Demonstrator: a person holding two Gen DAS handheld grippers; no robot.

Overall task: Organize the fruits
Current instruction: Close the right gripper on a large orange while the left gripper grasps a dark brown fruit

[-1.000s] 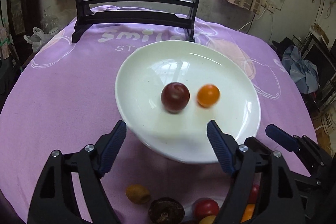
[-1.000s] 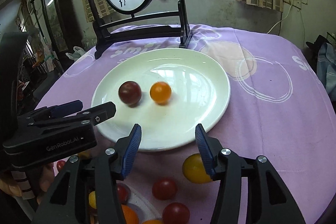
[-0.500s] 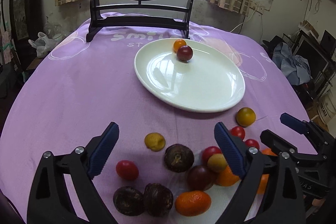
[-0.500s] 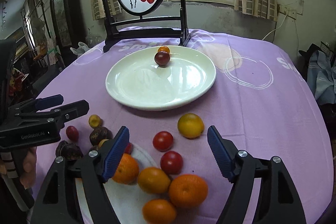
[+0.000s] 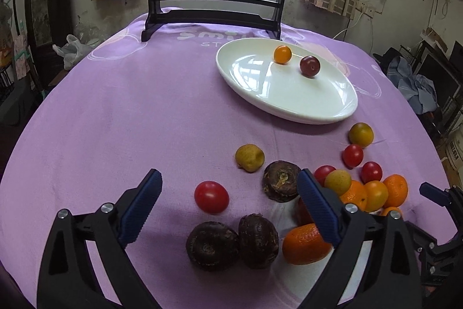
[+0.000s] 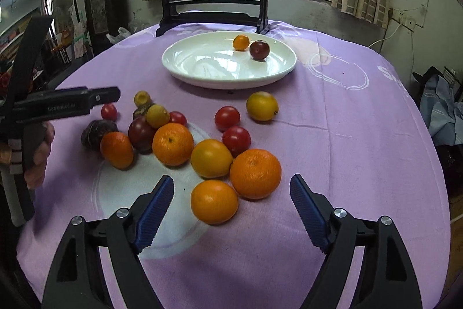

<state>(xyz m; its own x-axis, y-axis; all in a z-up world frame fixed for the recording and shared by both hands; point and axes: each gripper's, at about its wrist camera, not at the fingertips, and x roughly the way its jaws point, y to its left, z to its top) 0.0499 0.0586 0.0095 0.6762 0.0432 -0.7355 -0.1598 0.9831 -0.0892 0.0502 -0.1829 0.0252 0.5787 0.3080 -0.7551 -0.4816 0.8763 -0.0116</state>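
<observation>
- Left claw [image 5: 227,201]: jaws spread and opening wider, nothing pinched; a red cherry tomato [image 5: 211,197] lies on the purple table [image 5: 130,118] between its blue pads [image 5: 141,205], touched by neither; two dark brown round fruits [image 5: 231,245] sit side by side nearer the claw's base, an orange [image 5: 303,243] just right of them, partly behind the right pad.
- Ahead of the left claw and to its right: a third dark fruit [image 5: 280,180], a yellow fruit [image 5: 249,157] just beyond it, then the white plate [image 5: 289,94] well ahead, carrying a small orange tomato [image 5: 282,54] and a dark red one [image 5: 309,66], close but apart.
- Right claw [image 6: 231,207]: jaws spread and opening, pinching nothing; an orange fruit [image 6: 214,201] lies between its fingertips, clear of both pads [image 6: 154,210]; a larger orange [image 6: 255,173] touches it just ahead and to the right.
- Ahead and left of the right claw: the heap of oranges, red tomatoes and yellow fruits on the table; the plate [image 6: 228,74] lies beyond the heap.
- A hand [image 6: 37,152] grips the left claw's handle at the far left of the right claw's view.
</observation>
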